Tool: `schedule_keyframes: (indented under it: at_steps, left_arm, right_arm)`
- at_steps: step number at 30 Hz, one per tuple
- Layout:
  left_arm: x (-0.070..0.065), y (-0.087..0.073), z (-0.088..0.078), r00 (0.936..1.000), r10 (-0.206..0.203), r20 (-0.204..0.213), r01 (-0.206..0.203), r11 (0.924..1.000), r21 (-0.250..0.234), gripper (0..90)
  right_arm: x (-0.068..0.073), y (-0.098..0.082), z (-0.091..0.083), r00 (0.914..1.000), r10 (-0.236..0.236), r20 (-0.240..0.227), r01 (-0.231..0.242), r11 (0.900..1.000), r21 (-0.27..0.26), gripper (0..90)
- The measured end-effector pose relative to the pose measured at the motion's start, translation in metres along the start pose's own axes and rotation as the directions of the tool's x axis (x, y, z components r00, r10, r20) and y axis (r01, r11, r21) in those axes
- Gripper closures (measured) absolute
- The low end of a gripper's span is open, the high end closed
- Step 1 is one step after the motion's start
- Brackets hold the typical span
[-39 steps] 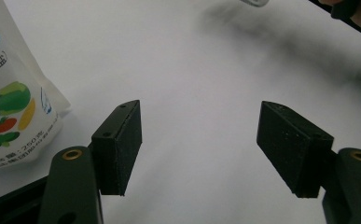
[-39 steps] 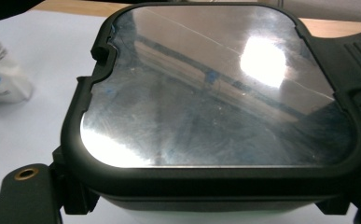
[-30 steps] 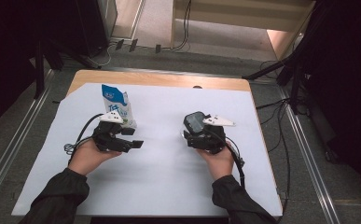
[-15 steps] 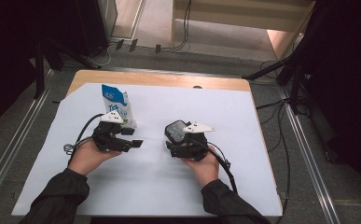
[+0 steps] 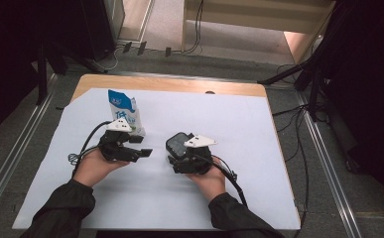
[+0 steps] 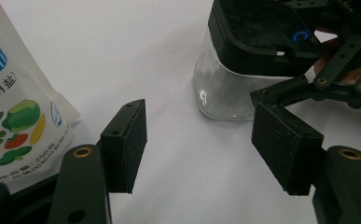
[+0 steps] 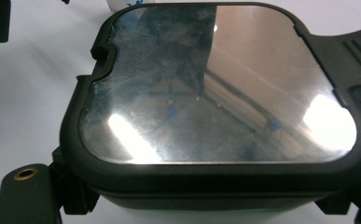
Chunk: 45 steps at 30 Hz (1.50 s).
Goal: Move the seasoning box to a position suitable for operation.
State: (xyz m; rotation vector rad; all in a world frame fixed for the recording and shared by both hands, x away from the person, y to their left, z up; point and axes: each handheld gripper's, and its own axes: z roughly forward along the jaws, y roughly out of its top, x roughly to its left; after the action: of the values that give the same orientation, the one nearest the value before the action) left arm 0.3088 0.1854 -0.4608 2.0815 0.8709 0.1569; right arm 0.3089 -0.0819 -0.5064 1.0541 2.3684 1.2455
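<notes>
Right gripper (image 5: 175, 151) clamps clear square container (image 6: 225, 93) with black lid (image 7: 215, 88), near table centre, on white sheet (image 5: 239, 129). Left gripper (image 5: 142, 148) sits just left of container, jaws wide apart, nothing between pads (image 6: 127, 144), pointing right toward container. Salt pouch (image 5: 124, 111) stands upright just beyond left gripper, at its far-left side. Container and pouch near each other, not touching.

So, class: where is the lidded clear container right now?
In the high view the lidded clear container sits mid-table in the right claw, right of the salt pouch and the open left claw.
</notes>
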Motion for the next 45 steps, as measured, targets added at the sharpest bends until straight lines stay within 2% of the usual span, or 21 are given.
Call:
schedule_keyframes:
  at_steps: [4,5,8,12,15,16,19,24,25,26,27,28,30,35,36,37,38,39,41,43,45]
  left_arm:
    - [0.0,0.0,0.0,1.0,0.005,0.002,-0.005,1.0,0.003,36.9]
    - [0.0,0.0,0.0,1.0,0.004,0.001,-0.004,1.0,0.001,36.9]
    - [0.0,0.0,-0.001,1.0,0.001,-0.003,-0.001,1.0,-0.005,36.9]
    - [0.001,0.0,-0.002,1.0,-0.005,-0.008,0.005,0.9999,-0.011,37.2]
    - [0.0,0.0,-0.003,1.0,-0.002,-0.008,0.002,0.9999,-0.012,37.6]
    - [0.0,0.0,-0.002,0.9999,-0.002,-0.016,0.002,0.9999,-0.016,38.3]
    - [0.0,0.001,-0.003,0.9998,0.004,-0.022,-0.004,0.9999,-0.013,42.9]
    - [-0.003,0.001,-0.006,0.9994,0.006,-0.035,-0.007,0.9995,-0.03,49.9]
    - [-0.003,0.001,-0.006,0.9995,0.003,-0.031,-0.004,0.9995,-0.033,50.5]
    - [-0.003,0.001,-0.006,0.9995,0.003,-0.031,-0.004,0.9995,-0.033,50.5]
    - [-0.004,0.001,-0.004,0.9998,-0.002,-0.02,0.001,0.9996,-0.029,50.0]
    - [-0.004,0.001,-0.004,0.9998,-0.002,-0.02,0.001,0.9996,-0.029,49.4]
    - [-0.004,0.001,-0.002,0.9999,-0.006,-0.009,0.006,0.9999,-0.011,48.8]
    - [-0.007,0.0,0.003,1.0,-0.002,-0.01,0.002,1.0,-0.003,49.3]
    - [-0.008,0.0,0.004,0.9999,0.001,0.011,-0.001,1.0,0.006,52.7]
    - [-0.008,0.0,0.004,0.9999,0.001,0.011,-0.001,1.0,0.006,55.3]
    - [-0.009,0.0,0.006,0.9996,0.003,0.03,-0.003,1.0,0.009,55.3]
    - [-0.011,-0.001,0.009,0.999,0.0,0.044,0.0,0.9998,0.019,61.7]
    - [-0.014,-0.002,0.013,0.9988,0.005,0.048,-0.007,0.999,0.045,67.3]
    - [-0.017,-0.002,0.016,0.9989,0.01,0.045,-0.012,0.9991,0.041,75.5]
    - [-0.02,-0.001,0.02,0.9979,0.01,0.065,-0.012,0.9996,0.027,83.6]
  right_arm:
    - [-0.001,-0.001,0.002,0.9998,-0.003,-0.02,0.004,1.0,0.021,13.7]
    - [-0.001,-0.001,0.003,0.9991,-0.034,-0.026,0.035,0.999,0.028,13.4]
    - [0.0,-0.001,0.001,0.9993,-0.024,-0.029,0.025,0.999,0.042,12.9]
    - [-0.003,0.004,-0.012,0.9979,-0.001,-0.065,0.002,1.0,0.006,12.0]
    - [-0.003,0.003,-0.017,0.9974,0.006,-0.072,-0.005,1.0,0.015,12.1]
    - [-0.005,0.003,-0.021,0.997,-0.011,-0.077,0.013,0.999,0.035,14.1]
    - [-0.006,0.002,-0.028,0.9962,-0.024,-0.084,0.028,0.999,0.044,15.8]
    - [-0.009,0.002,-0.045,0.9938,-0.021,-0.109,0.023,1.0,0.013,19.3]
    - [-0.011,0.002,-0.053,0.9923,-0.018,-0.122,0.018,1.0,0.004,24.2]
    - [-0.011,0.002,-0.053,0.9923,-0.018,-0.122,0.018,1.0,0.004,24.2]
    - [-0.015,0.002,-0.06,0.9878,0.001,-0.156,-0.002,1.0,-0.006,30.5]
    - [-0.015,0.002,-0.06,0.9878,0.001,-0.156,-0.002,1.0,-0.006,30.5]
    - [-0.023,0.0,-0.069,0.9824,0.013,-0.186,-0.016,1.0,-0.018,39.1]
    - [-0.032,-0.001,-0.074,0.985,0.017,-0.172,-0.022,0.999,-0.024,50.0]
    - [-0.038,-0.003,-0.073,0.9874,0.02,-0.157,-0.025,0.999,-0.029,53.8]
    - [-0.038,-0.003,-0.073,0.9874,0.02,-0.157,-0.025,0.999,-0.029,53.8]
    - [-0.04,-0.003,-0.073,0.9882,0.019,-0.152,-0.024,0.999,-0.029,55.6]
    - [-0.046,-0.004,-0.07,0.9868,0.024,-0.16,-0.029,0.999,-0.026,61.5]
    - [-0.047,-0.003,-0.069,0.99,0.007,-0.141,-0.01,1.0,-0.025,67.7]
    - [-0.049,-0.002,-0.068,0.9898,0.013,-0.142,-0.017,1.0,-0.026,73.3]
    - [-0.052,-0.001,-0.066,0.9859,0.032,-0.164,-0.036,0.999,-0.021,78.6]
